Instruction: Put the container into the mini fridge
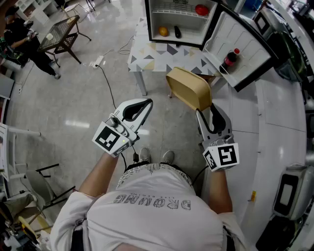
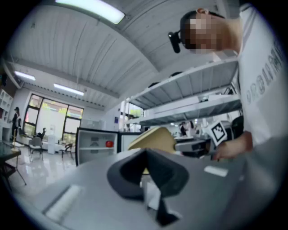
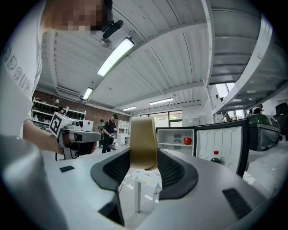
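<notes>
My right gripper (image 1: 205, 111) is shut on the near edge of a tan container (image 1: 189, 87) and holds it in the air in front of the small table (image 1: 147, 60). In the right gripper view the container (image 3: 143, 141) stands upright between the pads (image 3: 118, 169). The mini fridge (image 1: 153, 22) stands on that table with its door (image 1: 245, 46) swung open to the right. My left gripper (image 1: 141, 109) hangs to the container's left with its jaws shut on nothing; its own view shows the pads (image 2: 130, 173) meeting and the container (image 2: 155, 138) beyond.
Inside the fridge lie an orange (image 1: 163, 31), a dark item (image 1: 177, 32) and a red item (image 1: 201, 9). A red-capped bottle (image 1: 230, 58) sits in the door. A power strip (image 1: 96, 62) with cables lies on the floor. A white counter (image 1: 284, 122) runs along the right.
</notes>
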Motion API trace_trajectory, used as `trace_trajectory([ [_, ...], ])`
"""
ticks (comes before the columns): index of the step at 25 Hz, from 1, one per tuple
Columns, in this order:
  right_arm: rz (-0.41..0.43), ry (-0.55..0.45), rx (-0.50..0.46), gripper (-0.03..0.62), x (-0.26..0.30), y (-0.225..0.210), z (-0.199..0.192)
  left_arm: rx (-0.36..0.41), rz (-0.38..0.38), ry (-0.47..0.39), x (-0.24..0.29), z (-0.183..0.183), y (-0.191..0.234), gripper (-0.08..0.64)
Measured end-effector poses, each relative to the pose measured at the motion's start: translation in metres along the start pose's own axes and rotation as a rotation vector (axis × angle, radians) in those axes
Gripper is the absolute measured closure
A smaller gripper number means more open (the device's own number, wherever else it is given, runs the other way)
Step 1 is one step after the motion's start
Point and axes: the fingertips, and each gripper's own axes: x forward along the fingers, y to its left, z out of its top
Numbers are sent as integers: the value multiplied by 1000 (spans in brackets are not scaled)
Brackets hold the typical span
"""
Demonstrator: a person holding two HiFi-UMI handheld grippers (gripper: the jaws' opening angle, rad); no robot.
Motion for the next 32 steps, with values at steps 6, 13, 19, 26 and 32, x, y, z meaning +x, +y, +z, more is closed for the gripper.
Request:
trace_trajectory([
  [6,-6,1,-4,402,-6,-15,-9,0,4,6,12,-7,-8,554],
  [13,3,-21,-29,403,-18,-27,-8,12,13,9,25,-6,-22,554],
  [19,1,-33,-32,403,-24,-38,-8,22,22,8,32,-5,-27,554],
  [26,-2,-21,-27,403,-21,-48,-15,15,32,7,39,-10,-22,554],
  [32,-2,-3,-30,403,-7,-59,-24,8,46,0,47,-15,-7,554],
])
